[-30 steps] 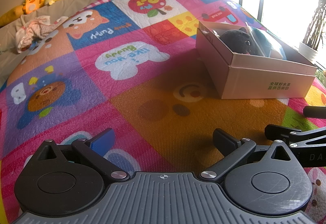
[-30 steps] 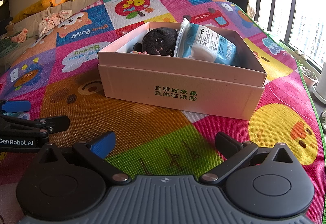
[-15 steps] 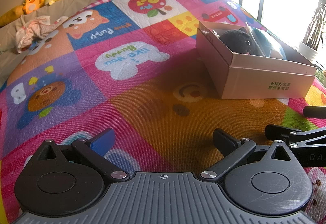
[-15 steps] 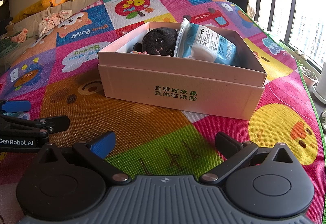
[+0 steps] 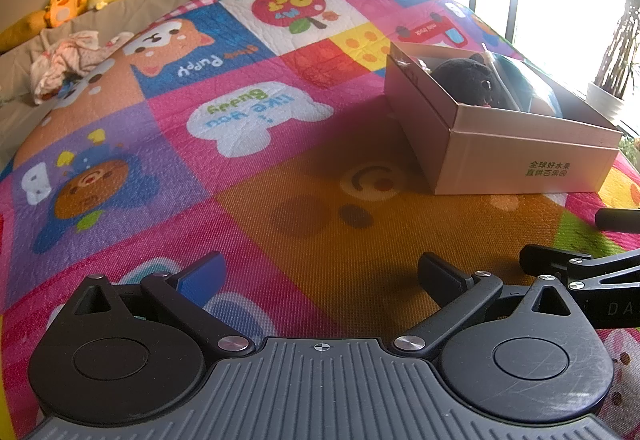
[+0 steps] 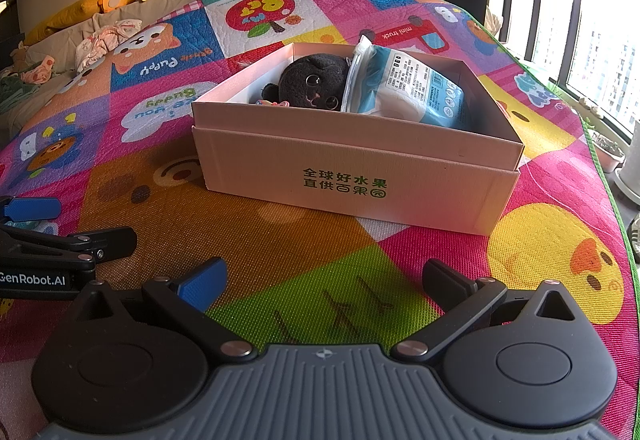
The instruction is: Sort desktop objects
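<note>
An open pale cardboard box (image 6: 360,180) with green print stands on the colourful play mat. Inside it lie a black plush toy (image 6: 314,86) and a blue-and-white sealed packet (image 6: 412,92). The box also shows at the right of the left wrist view (image 5: 520,160), with the plush (image 5: 468,80) in it. My right gripper (image 6: 322,278) is open and empty, low over the mat in front of the box. My left gripper (image 5: 320,276) is open and empty, to the left of the box, over the mat.
The play mat (image 5: 248,128) covers the whole surface. A heap of cloth (image 5: 68,60) and yellow plush toys (image 5: 76,0) lie at the far left by the wall. Windows and a potted plant (image 5: 612,80) are at the right.
</note>
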`<state>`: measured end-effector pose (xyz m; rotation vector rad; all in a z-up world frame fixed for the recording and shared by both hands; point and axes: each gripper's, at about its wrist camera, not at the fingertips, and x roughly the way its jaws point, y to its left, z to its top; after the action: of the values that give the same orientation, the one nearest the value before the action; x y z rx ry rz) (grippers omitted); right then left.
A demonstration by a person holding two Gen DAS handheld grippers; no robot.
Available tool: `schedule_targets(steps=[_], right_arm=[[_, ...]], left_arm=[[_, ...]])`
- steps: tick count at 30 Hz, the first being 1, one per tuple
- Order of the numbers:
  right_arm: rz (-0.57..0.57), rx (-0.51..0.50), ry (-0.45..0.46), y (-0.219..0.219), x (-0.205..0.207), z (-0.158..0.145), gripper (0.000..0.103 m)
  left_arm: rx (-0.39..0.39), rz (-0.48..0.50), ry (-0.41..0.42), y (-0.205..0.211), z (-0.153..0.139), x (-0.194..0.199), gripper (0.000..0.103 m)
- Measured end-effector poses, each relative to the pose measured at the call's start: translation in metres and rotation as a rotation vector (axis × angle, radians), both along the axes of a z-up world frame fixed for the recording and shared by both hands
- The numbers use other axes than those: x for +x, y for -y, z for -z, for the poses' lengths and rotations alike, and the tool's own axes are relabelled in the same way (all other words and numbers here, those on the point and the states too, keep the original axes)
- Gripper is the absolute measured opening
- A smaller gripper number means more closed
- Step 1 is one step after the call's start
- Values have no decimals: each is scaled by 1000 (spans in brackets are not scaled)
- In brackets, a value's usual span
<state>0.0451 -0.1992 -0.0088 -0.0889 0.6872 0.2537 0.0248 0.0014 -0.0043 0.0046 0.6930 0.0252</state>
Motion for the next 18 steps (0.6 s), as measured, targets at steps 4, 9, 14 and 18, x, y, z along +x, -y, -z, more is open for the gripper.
schedule_targets(steps=[4,9,14,18], right_arm=[[0,0,0,0,0,0,103],[0,1,0,-1,0,0,103],[0,0,0,0,0,0,103],[0,0,0,0,0,0,103]], left_arm=[[0,0,0,0,0,0,103],[-3,0,0,0,0,0,103],[-1,1,1,0,0,1,103],[-7,0,-2,-2,-1,1,103]])
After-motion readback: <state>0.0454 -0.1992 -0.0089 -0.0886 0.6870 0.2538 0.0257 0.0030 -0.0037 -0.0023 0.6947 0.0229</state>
